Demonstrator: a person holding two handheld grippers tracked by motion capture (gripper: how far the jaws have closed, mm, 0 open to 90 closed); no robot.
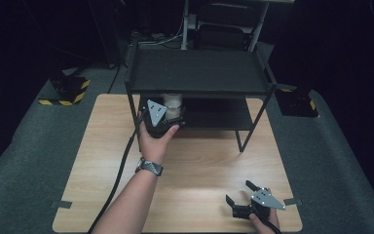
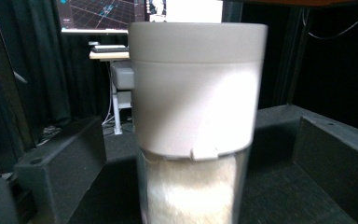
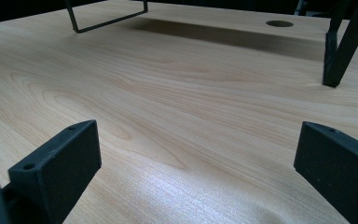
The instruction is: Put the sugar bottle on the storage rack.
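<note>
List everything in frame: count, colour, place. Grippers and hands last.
Jar: 1, clear body with whitish lid, pale contents, standing on the rack's lower shelf, between the left gripper's jaws.
Rack: 1, black, two shelves, far half of the table.
Table: 1, light wood.
Floor blocks: 2, black with yellow-black stripes, on the floor either side of the table's far end.
Monitor: 1, lit, behind the rack.
Left gripper: 1, black, at the lower shelf; jaws open beside the jar, apart from it.
Right gripper: 1, black, near right table corner, open, nothing between the jaws.
Wristwatch: 1, dark, left wrist.
</note>
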